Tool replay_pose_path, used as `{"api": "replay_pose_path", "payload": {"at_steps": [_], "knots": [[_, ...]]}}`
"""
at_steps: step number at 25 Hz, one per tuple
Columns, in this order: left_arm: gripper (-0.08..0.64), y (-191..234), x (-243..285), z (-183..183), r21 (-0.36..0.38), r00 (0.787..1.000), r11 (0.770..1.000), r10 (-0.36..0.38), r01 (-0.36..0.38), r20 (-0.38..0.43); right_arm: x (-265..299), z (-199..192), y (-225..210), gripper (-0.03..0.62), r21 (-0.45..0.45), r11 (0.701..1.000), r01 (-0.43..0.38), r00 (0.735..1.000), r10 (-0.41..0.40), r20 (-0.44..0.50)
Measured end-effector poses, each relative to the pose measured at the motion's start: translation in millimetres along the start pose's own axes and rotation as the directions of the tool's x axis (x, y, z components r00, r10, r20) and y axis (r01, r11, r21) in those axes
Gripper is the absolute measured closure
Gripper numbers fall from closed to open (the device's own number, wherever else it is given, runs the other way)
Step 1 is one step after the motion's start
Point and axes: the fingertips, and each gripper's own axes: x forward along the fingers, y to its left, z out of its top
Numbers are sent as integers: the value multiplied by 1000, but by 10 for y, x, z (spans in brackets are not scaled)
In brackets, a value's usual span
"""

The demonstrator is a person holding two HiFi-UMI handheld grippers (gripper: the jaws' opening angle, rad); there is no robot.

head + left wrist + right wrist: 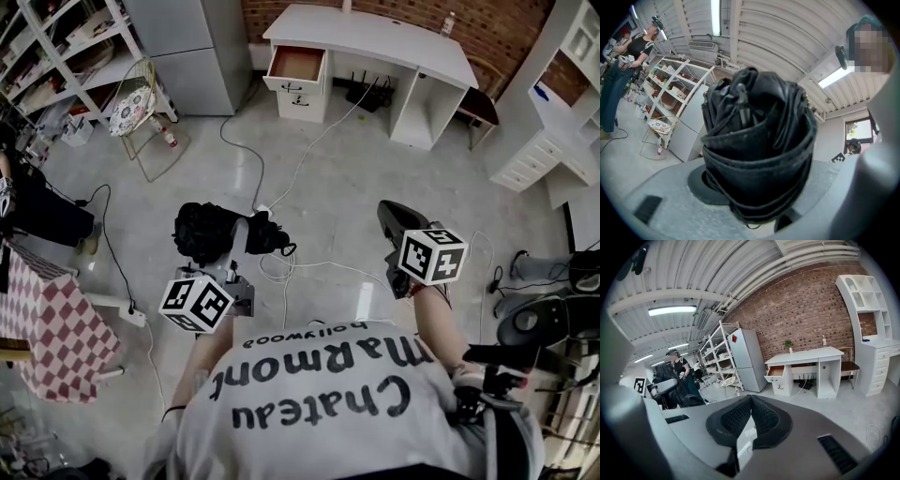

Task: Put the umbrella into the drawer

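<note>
A folded black umbrella [214, 232] is clamped in my left gripper [242, 240], carried level above the floor. In the left gripper view the umbrella [757, 154] fills the space between the grey jaws, strap wound round it. My right gripper [397, 225] is held beside it at the right, shut, with nothing between its pads [740, 416], which meet at the tip. Ahead stands a white desk [375, 36] whose left drawer [296, 66] is pulled open; the drawer [776, 372] also shows in the right gripper view, some way off.
Cables [281, 169] trail over the floor between me and the desk. A wire chair with a floral cushion [131, 108], a grey fridge [192, 47] and shelving [56, 42] stand at the left. White drawer units [536, 155] line the right. A checked cloth [47, 319] is near left.
</note>
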Motion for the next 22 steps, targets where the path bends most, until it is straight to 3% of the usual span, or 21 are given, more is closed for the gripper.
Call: {"api": "replay_pose_path", "payload": {"at_steps": [7, 13, 22], "knots": [[295, -86, 220, 29, 9, 1000, 1000, 24, -24, -20, 168, 254, -80, 580, -20, 1000, 8, 1000, -8, 26], [296, -133, 485, 2, 39, 999, 999, 2, 0, -51, 302, 250, -205, 578, 13, 998, 64, 998, -65, 22], [296, -40, 1238, -140, 10, 992, 998, -69, 70, -104, 677, 348, -487, 578, -11, 990, 140, 990, -140, 5]]}}
